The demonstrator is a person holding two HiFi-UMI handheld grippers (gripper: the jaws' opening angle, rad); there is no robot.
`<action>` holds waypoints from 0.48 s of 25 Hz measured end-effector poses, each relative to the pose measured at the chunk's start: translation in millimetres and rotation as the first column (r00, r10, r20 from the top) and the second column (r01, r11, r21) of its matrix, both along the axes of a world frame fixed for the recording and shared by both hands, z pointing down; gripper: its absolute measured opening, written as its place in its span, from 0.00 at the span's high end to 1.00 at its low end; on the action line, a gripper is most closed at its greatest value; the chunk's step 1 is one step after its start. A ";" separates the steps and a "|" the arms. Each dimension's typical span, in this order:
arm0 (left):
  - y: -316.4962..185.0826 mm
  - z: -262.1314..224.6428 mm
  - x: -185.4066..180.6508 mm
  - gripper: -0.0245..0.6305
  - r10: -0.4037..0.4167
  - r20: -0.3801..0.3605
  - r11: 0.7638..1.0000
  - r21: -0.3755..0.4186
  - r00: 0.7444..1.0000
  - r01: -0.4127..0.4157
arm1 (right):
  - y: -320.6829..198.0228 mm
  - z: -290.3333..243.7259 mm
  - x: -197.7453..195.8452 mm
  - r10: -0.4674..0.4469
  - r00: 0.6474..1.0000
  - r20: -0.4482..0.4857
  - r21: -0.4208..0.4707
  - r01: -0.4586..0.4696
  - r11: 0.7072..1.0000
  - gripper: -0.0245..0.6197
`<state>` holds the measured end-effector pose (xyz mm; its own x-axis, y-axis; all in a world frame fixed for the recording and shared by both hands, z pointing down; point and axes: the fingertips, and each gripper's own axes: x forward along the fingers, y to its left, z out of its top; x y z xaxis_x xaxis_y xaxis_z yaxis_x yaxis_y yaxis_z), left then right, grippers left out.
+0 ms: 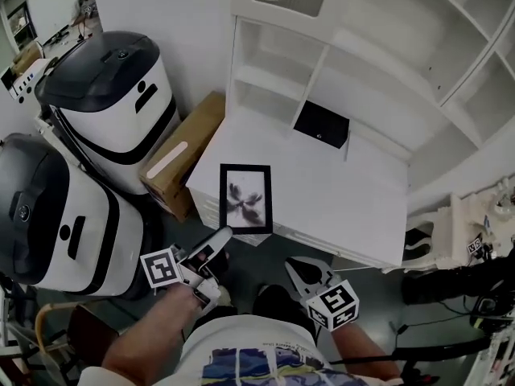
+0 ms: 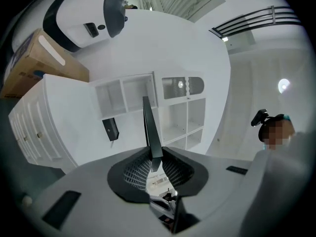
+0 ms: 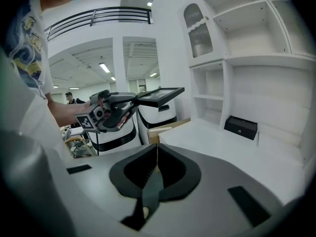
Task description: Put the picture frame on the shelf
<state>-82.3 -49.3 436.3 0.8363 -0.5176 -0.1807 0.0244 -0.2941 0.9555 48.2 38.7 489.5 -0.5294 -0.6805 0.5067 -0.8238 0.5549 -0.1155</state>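
Note:
The picture frame is black with a dark flower print and lies flat in the air over the front left of the white desk. My left gripper is shut on its near edge. In the left gripper view the picture frame stands edge-on between the jaws of the left gripper. The right gripper view shows the left gripper holding the picture frame level. My right gripper hangs low before the desk, its jaws closed together on nothing, as the right gripper shows in its own view.
A white shelf unit with open compartments rises behind the desk. A small black box sits at the desk's back. A cardboard box leans at the desk's left beside two white-and-black machines. Cables and gear lie at right.

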 end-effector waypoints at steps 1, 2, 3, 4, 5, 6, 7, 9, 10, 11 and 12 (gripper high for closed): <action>-13.1 -1.4 0.6 0.85 -0.005 -0.001 1.000 0.006 1.000 0.005 | -7.4 0.9 2.9 0.006 1.000 -0.001 -0.004 -0.006 1.000 0.92; -25.9 -3.1 1.9 0.85 -0.010 -0.002 1.000 0.013 1.000 0.010 | -14.9 1.8 5.8 0.011 1.000 0.002 -0.007 -0.011 1.000 0.92; -38.6 -4.6 3.7 0.85 -0.014 0.001 1.000 0.021 1.000 0.014 | -22.6 2.8 8.2 0.013 1.000 0.007 -0.008 -0.013 1.000 0.92; -51.7 -6.1 5.8 0.85 -0.018 0.006 0.999 0.028 1.000 0.017 | -30.9 3.9 9.7 0.011 1.000 0.012 -0.005 -0.011 1.000 0.92; -65.0 -7.9 8.3 0.85 -0.021 0.010 0.999 0.034 1.000 0.021 | -40.2 5.1 10.3 0.005 1.000 0.017 0.000 -0.005 1.000 0.92; -78.1 -10.6 11.5 0.85 -0.024 0.008 0.999 0.036 1.000 0.024 | -50.0 5.9 10.6 -0.004 1.000 0.022 0.004 0.004 1.000 0.92; -90.3 -14.0 15.4 0.85 -0.027 0.003 0.999 0.037 1.000 0.027 | -59.9 5.7 11.2 -0.016 0.999 0.028 0.008 0.015 1.000 0.92; -113.3 -20.6 25.5 0.85 -0.033 -0.007 0.999 0.038 0.999 0.034 | -79.7 1.9 15.6 -0.043 0.998 0.038 0.017 0.042 0.999 0.92; -125.0 -23.5 31.2 0.85 -0.037 -0.008 0.998 0.040 0.999 0.037 | -90.0 -0.7 19.4 -0.057 0.998 0.041 0.022 0.056 0.998 0.92; -137.3 -26.0 37.0 0.85 -0.041 -0.007 0.998 0.043 0.999 0.041 | -100.6 -2.5 23.8 -0.069 0.997 0.043 0.027 0.067 0.997 0.92; -150.2 -28.1 42.5 0.85 -0.044 -0.004 0.998 0.045 0.999 0.044 | -111.5 -2.9 28.7 -0.077 0.996 0.044 0.031 0.075 0.997 0.92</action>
